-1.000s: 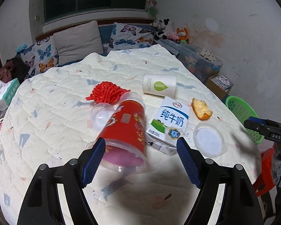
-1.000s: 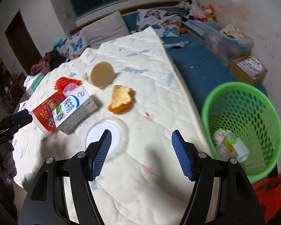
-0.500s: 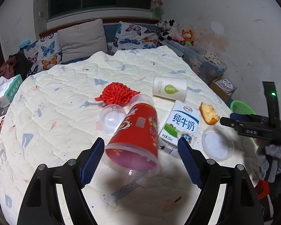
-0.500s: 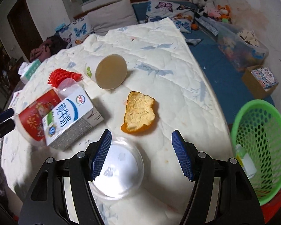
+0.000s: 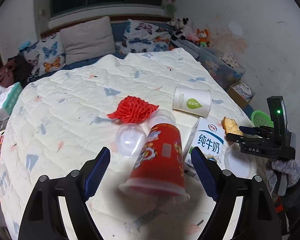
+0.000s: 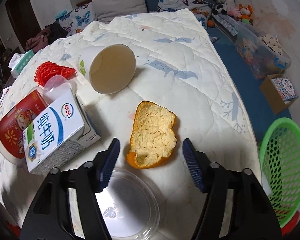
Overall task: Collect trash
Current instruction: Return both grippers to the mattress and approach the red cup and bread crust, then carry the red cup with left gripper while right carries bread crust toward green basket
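Trash lies on a quilted table point(image 5: 74, 104). My left gripper point(image 5: 150, 166) is open, its fingers either side of a tipped red cup point(image 5: 160, 160). Beside the cup lie a clear dome lid point(image 5: 130, 140), a red mesh net point(image 5: 133, 109), a milk carton point(image 5: 209, 142) and a white paper cup point(image 5: 192, 101). My right gripper point(image 6: 151, 160) is open, just over an orange peel point(image 6: 154, 138), with a clear round lid point(image 6: 128, 206) under it. The milk carton point(image 6: 56, 128), red cup point(image 6: 16, 128) and paper cup point(image 6: 110, 68) lie to its left.
A green mesh basket point(image 6: 288, 168) stands on the floor past the table's right edge. Behind the table are a sofa with butterfly pillows point(image 5: 48, 56), a tissue box point(image 5: 6, 98), storage boxes point(image 6: 260, 54) and plush toys point(image 5: 202, 35).
My right gripper has moved forward from the basket side to over the orange peel. My left gripper has drawn nearer the red cup, which now lies between its fingers.
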A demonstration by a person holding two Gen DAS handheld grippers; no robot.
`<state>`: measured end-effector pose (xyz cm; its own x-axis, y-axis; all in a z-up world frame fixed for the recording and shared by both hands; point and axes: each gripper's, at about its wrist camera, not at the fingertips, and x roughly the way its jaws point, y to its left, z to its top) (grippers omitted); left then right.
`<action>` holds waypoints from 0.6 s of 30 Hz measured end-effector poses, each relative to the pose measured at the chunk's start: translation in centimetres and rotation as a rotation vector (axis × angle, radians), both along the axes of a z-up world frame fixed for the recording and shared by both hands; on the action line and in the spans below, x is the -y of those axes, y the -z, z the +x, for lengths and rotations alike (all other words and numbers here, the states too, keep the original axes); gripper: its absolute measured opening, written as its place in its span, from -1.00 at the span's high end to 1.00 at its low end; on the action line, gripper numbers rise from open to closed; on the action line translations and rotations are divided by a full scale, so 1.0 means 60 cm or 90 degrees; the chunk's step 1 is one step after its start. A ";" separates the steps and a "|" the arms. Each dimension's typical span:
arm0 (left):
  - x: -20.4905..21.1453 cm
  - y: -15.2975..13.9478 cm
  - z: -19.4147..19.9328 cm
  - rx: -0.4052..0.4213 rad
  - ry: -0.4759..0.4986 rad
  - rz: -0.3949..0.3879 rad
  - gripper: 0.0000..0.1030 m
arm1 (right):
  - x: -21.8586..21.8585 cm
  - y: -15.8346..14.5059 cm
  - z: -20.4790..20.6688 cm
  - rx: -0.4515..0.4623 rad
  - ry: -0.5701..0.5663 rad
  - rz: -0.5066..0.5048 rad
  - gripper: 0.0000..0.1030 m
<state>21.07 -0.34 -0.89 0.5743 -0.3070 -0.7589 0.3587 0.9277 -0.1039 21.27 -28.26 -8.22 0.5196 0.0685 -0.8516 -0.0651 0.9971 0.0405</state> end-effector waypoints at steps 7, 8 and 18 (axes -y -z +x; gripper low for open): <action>0.034 0.025 0.033 -0.038 0.056 0.049 -0.55 | -0.007 0.011 0.008 -0.003 -0.006 -0.025 0.00; 0.039 0.027 0.035 -0.039 0.062 0.057 -0.55 | -0.007 0.011 0.009 -0.003 -0.005 -0.023 -0.01; 0.062 0.055 0.057 -0.083 0.103 0.087 -0.40 | -0.003 0.008 0.005 0.005 -0.002 -0.018 0.09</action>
